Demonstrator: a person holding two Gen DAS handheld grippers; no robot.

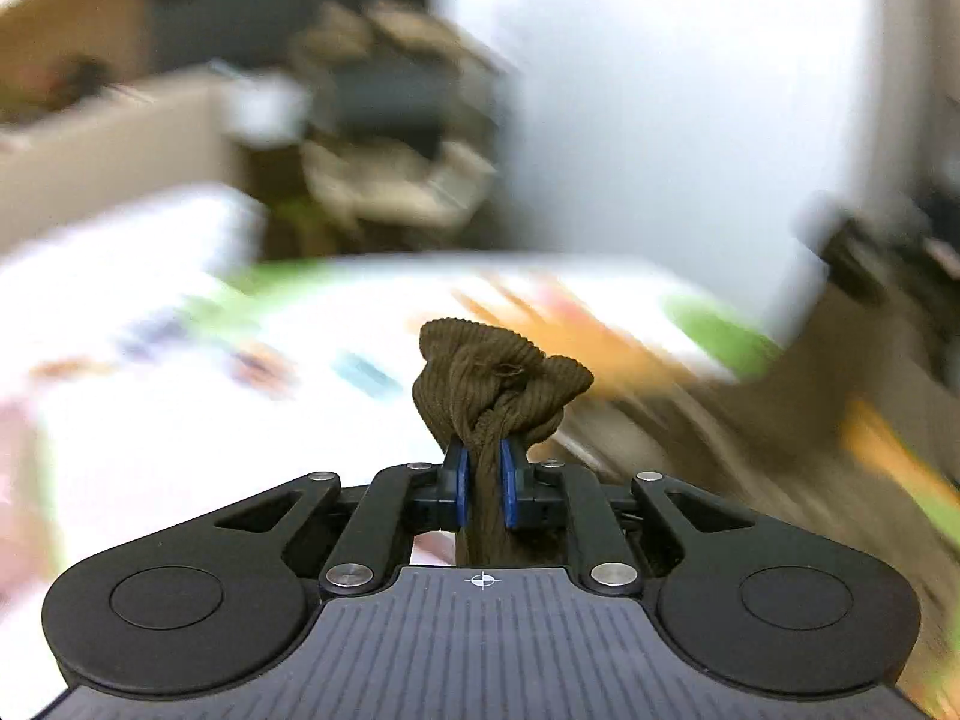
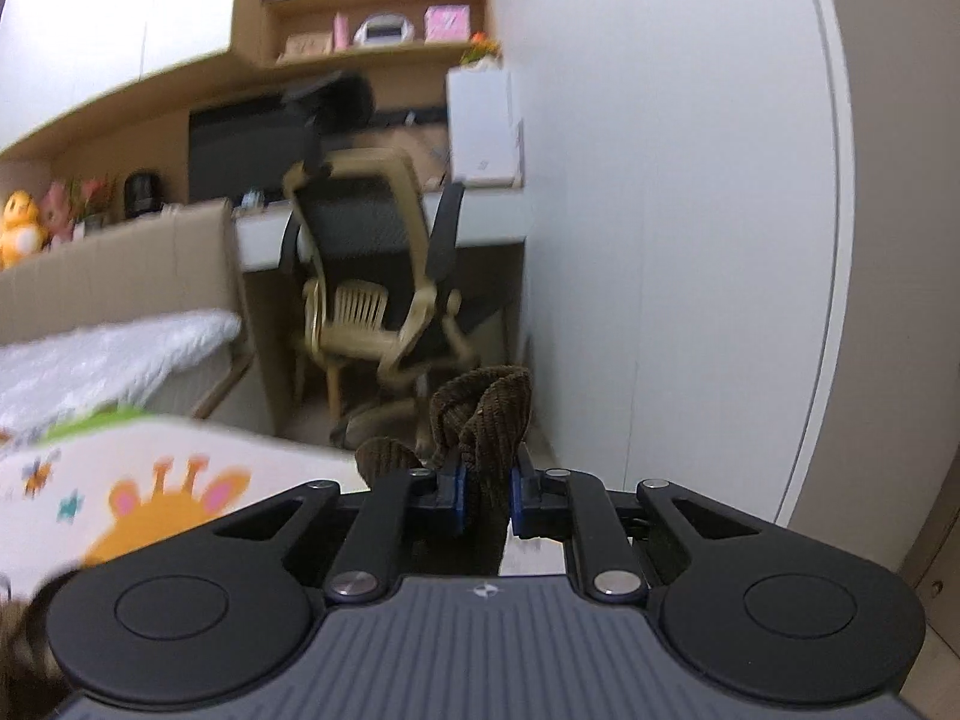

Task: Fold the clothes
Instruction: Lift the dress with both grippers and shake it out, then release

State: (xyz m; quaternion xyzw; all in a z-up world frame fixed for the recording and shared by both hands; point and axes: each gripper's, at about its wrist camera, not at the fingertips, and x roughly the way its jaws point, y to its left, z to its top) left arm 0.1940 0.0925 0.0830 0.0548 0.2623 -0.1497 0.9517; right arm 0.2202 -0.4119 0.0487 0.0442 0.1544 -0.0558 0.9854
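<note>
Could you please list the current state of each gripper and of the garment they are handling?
Left gripper: shut on the brown corduroy garment, fabric bunched above the fingers.
Right gripper: shut on the same brown fabric, a ribbed fold sticking up.
Brown corduroy garment: pinched by both grippers, crumpled, not yet folded.
Cartoon-print mat: lying flat beneath.

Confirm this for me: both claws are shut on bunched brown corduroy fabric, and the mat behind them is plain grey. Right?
Not quite. The left claw and right claw each pinch brown corduroy fabric, but the mat is white with colourful cartoon prints, including an orange animal, as the right wrist view shows.
</note>
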